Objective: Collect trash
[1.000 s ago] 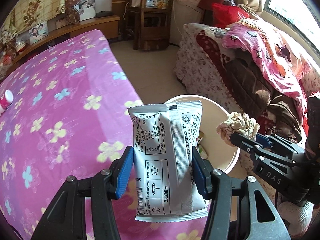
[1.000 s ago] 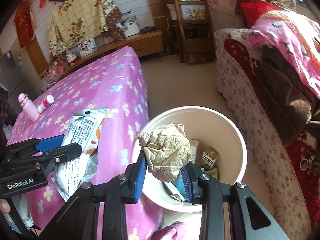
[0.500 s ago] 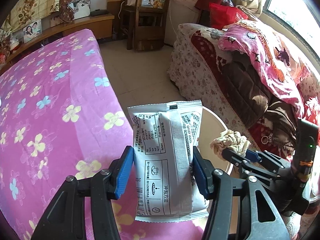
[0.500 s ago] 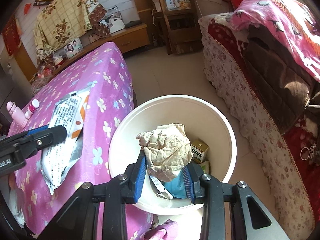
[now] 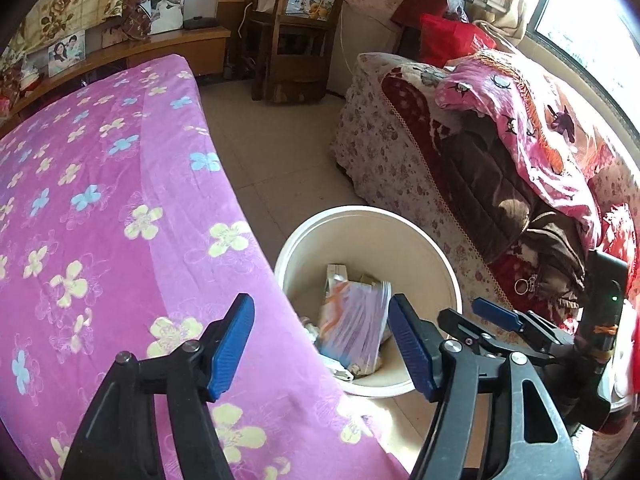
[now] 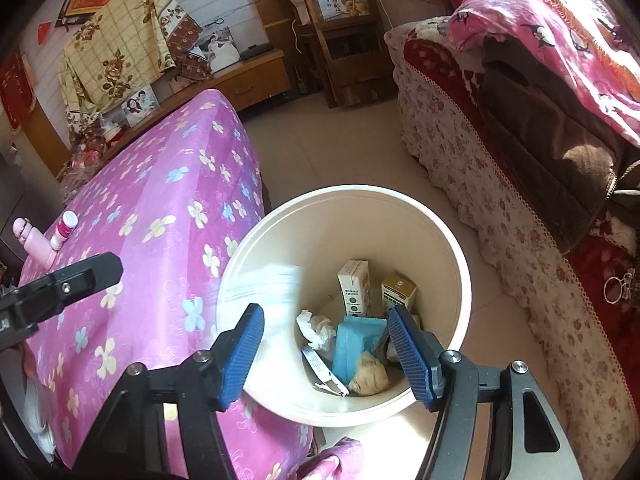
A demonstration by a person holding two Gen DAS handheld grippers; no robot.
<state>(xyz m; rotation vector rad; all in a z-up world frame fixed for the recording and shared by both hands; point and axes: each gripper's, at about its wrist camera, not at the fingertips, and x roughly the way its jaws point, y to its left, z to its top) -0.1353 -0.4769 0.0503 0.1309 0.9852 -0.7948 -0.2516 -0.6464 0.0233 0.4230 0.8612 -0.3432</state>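
Note:
A round cream trash bin stands on the floor between the bed and the sofa. My left gripper is open and empty above the bin's near rim. A white packet shows blurred in the bin below it, and also in the right wrist view. My right gripper is open and empty over the bin. A crumpled beige paper ball lies at the bin's bottom among cartons and tissue.
A bed with a purple flowered cover is on the left. Two pink bottles lie on it. A sofa with blankets is on the right. A wooden rack stands at the back.
Both grippers have opened. The white packet left the left gripper and the paper ball left the right gripper; both dropped into the bin.

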